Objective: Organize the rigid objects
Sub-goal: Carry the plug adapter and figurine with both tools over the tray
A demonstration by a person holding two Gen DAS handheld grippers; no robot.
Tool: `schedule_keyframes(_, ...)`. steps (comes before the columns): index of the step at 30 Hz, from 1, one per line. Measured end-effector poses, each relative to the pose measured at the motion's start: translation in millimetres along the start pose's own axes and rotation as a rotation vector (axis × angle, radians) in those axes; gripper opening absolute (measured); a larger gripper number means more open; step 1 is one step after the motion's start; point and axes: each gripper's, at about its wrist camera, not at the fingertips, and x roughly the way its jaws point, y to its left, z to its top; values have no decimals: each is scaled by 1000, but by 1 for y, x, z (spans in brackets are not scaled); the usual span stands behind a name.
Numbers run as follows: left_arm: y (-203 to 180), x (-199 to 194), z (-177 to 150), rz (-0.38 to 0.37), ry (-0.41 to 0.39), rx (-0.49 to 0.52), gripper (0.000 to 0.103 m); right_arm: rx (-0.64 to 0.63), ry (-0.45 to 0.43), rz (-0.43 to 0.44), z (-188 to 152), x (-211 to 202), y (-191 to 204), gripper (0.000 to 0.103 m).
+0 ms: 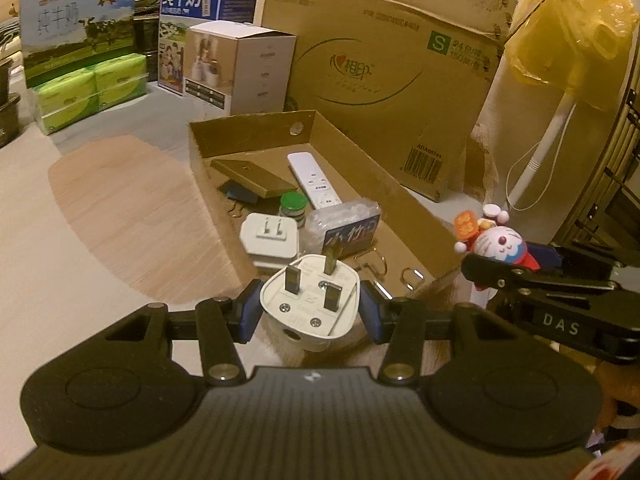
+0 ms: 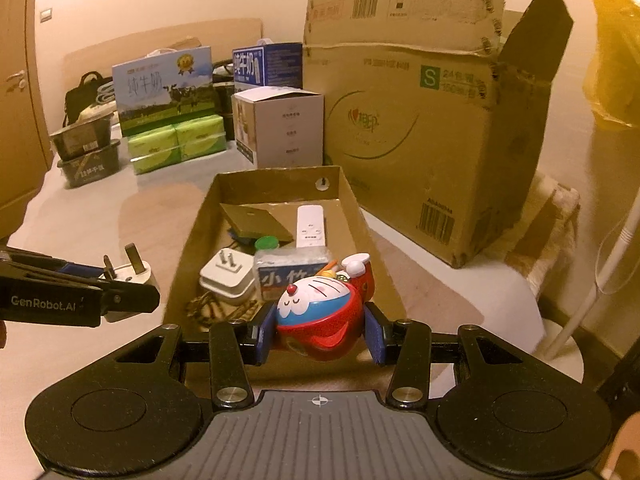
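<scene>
My left gripper (image 1: 310, 312) is shut on a white three-pin plug (image 1: 310, 300), pins up, just in front of the near end of a shallow cardboard tray (image 1: 256, 132). My right gripper (image 2: 320, 330) is shut on a red and blue Doraemon figure (image 2: 320, 312), held over the tray's near end (image 2: 280, 178). In the tray lie a white two-pin adapter (image 1: 270, 236), a white remote (image 1: 314, 178), a green-capped jar (image 1: 294, 204), a clear box with a blue label (image 1: 348, 226) and a flat brown box (image 1: 252, 176). The left gripper with the plug (image 2: 128, 270) shows at the left of the right wrist view.
A big cardboard box (image 1: 384, 64) stands right behind the tray. A small white carton (image 1: 244, 68), milk cartons (image 1: 76, 28) and green tissue packs (image 1: 88, 88) stand at the back left. A yellow-bagged floor fan (image 1: 568, 32) stands at the right. Metal hooks (image 1: 376, 266) lie in the tray.
</scene>
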Motion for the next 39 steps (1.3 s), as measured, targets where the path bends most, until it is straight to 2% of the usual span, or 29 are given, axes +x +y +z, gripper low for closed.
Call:
schedule_keyframes(9, -10, 32, 10, 0, 21, 4, 47, -39, 35, 46, 14, 35, -21, 46)
schedule_keyframes(22, -7, 61, 25, 14, 30, 5, 47, -74, 54, 79, 20, 66, -29, 46)
schedule_keyframes(39, 30, 111, 85, 51, -16, -3, 47, -121, 36, 125, 68, 131, -32, 46)
